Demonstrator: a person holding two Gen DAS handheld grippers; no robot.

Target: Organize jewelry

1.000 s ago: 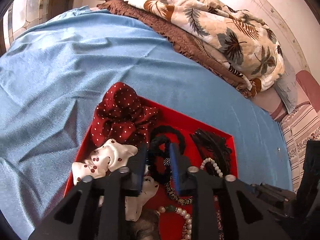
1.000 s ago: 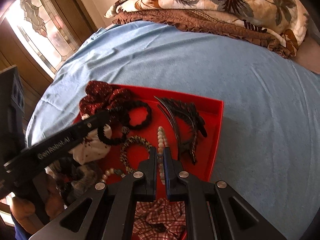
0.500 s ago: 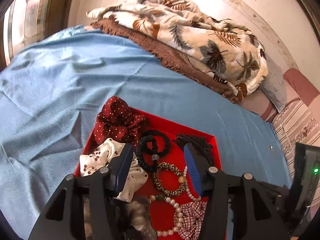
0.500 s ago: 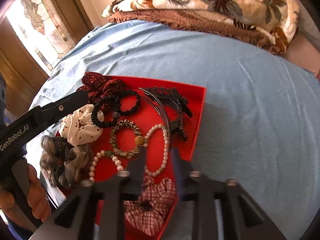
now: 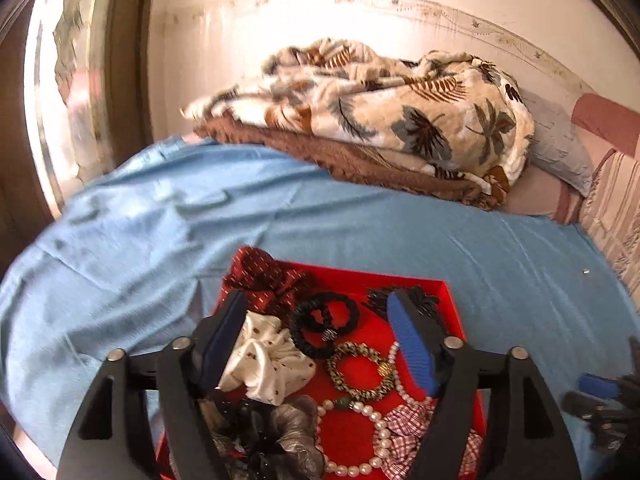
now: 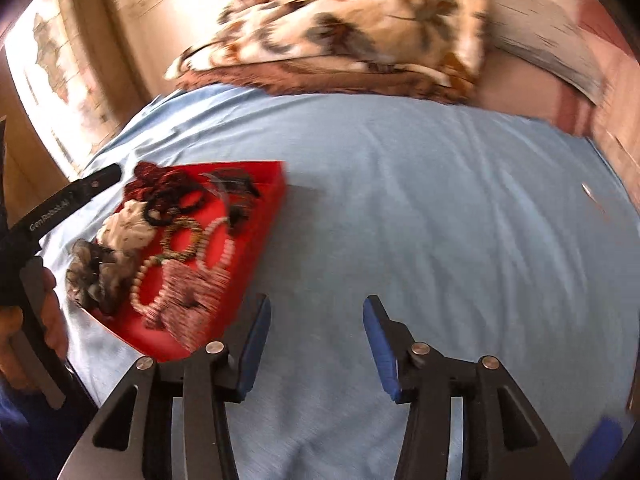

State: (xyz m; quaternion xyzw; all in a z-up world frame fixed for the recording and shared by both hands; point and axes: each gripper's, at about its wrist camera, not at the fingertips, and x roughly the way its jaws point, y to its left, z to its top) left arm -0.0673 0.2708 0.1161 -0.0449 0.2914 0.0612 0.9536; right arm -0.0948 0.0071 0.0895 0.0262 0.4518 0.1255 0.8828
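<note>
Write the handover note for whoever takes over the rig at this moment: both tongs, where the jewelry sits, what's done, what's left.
Left tongs: opening, nothing held, over the red tray.
Right tongs: opening, nothing held, over bare blue sheet beside the tray.
In the tray: scrunchies, black hair ties, bracelet, pearl strands, black clip.
Done: everything in view is in the tray.
Left: looks finished; check for strays.

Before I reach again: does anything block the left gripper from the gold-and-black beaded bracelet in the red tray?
Nothing visible does. The left gripper, jaws opening and empty, hangs above the bracelet, which lies uncovered in the tray.
</note>
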